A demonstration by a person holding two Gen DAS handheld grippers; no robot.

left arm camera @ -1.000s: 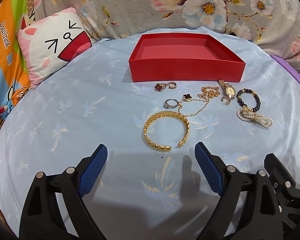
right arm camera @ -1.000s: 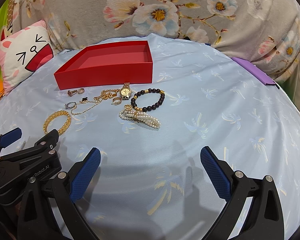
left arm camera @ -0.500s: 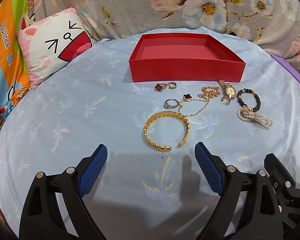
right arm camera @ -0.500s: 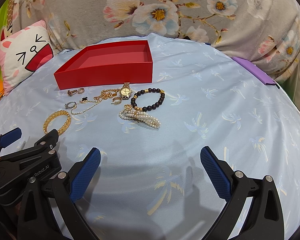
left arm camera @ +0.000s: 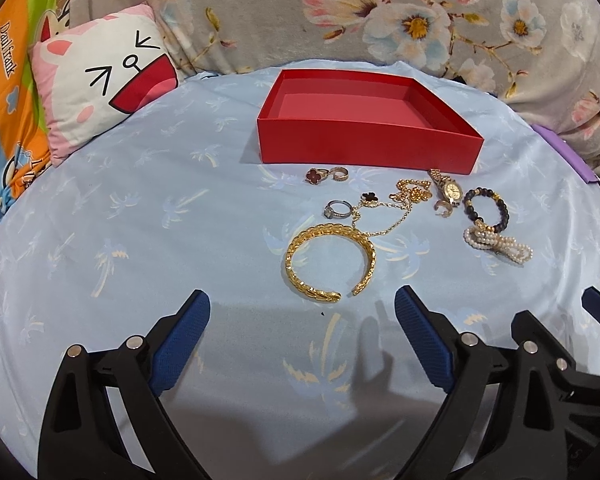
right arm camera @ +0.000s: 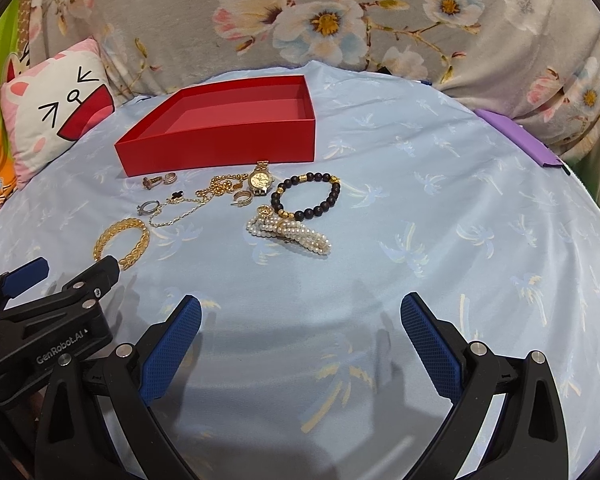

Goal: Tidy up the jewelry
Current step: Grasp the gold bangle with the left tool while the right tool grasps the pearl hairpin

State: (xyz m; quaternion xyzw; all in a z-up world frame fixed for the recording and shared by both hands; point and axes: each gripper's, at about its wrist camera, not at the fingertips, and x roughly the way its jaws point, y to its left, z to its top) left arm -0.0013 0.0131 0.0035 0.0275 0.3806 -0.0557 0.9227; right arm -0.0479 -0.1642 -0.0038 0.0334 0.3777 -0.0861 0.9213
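- Sitting empty: red box (left arm camera: pixel 370 150); nothing sorted yet.
- Bangle (left arm camera: pixel 330 262), watch (right arm camera: pixel 261 179), bead bracelet (right arm camera: pixel 308 196) and pearls (right arm camera: pixel 290 234) all lie outside.
- Left gripper (left arm camera: pixel 302 320) and right gripper (right arm camera: pixel 300 322): jaws spread, holding nothing.

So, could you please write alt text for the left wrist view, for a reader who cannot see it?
An open left gripper hovers over a light blue sheet, facing a gold bangle. Beyond it lie rings, a chain, a watch, a bead bracelet and pearls, in front of an empty red box. A cat pillow lies at the left.
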